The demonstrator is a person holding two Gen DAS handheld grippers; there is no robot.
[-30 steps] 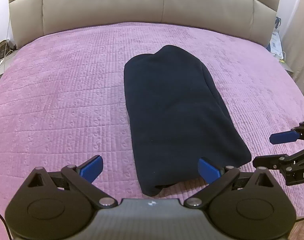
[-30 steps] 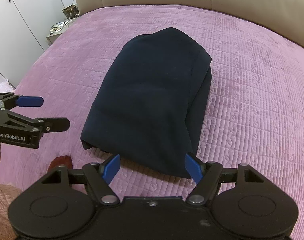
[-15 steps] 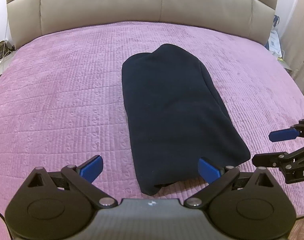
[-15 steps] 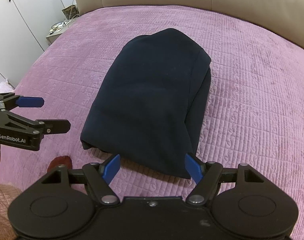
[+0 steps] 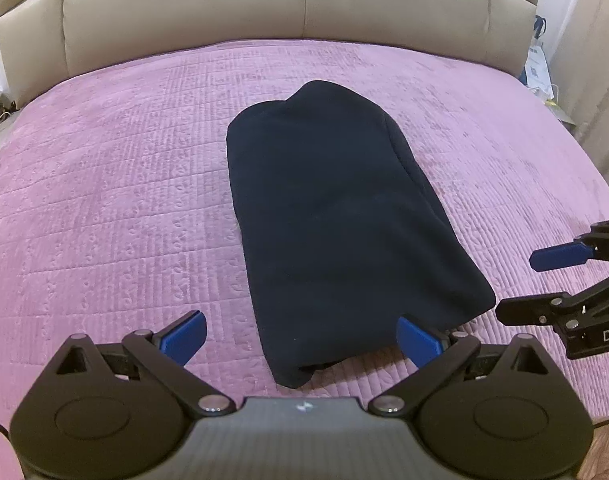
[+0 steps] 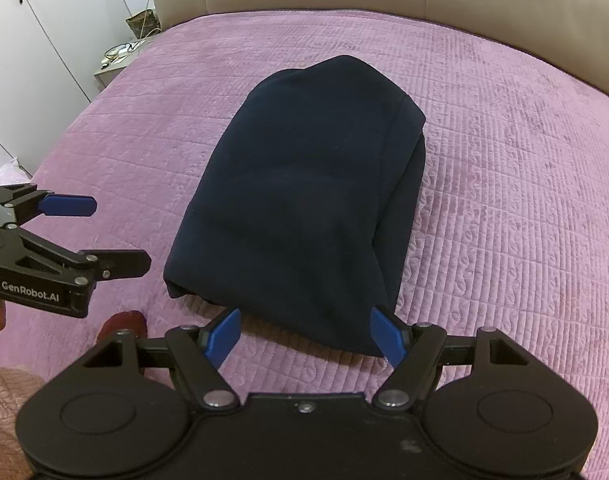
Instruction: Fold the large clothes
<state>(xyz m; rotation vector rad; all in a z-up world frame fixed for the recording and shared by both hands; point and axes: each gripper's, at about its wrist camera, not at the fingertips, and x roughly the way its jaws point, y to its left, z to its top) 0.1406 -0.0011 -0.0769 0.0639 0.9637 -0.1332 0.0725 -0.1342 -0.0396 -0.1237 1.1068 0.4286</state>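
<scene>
A dark navy garment [image 5: 336,216] lies folded into a long thick bundle on the purple quilted bedspread [image 5: 104,200], its near end toward me. In the left wrist view my left gripper [image 5: 300,338] hangs open over that near end, nothing between its blue pads. The right gripper [image 5: 536,284] shows at the right edge, also open. In the right wrist view the garment [image 6: 304,200] fills the middle; my right gripper [image 6: 308,336] is open just above its near edge, and the left gripper [image 6: 104,236] stands open to the left of it.
A beige padded headboard [image 5: 264,4] runs along the far side of the bed. White wardrobe doors [image 6: 28,40] and a small bedside stand [image 6: 116,64] are to the left. A person's pink sleeve [image 6: 4,412] shows at the lower left.
</scene>
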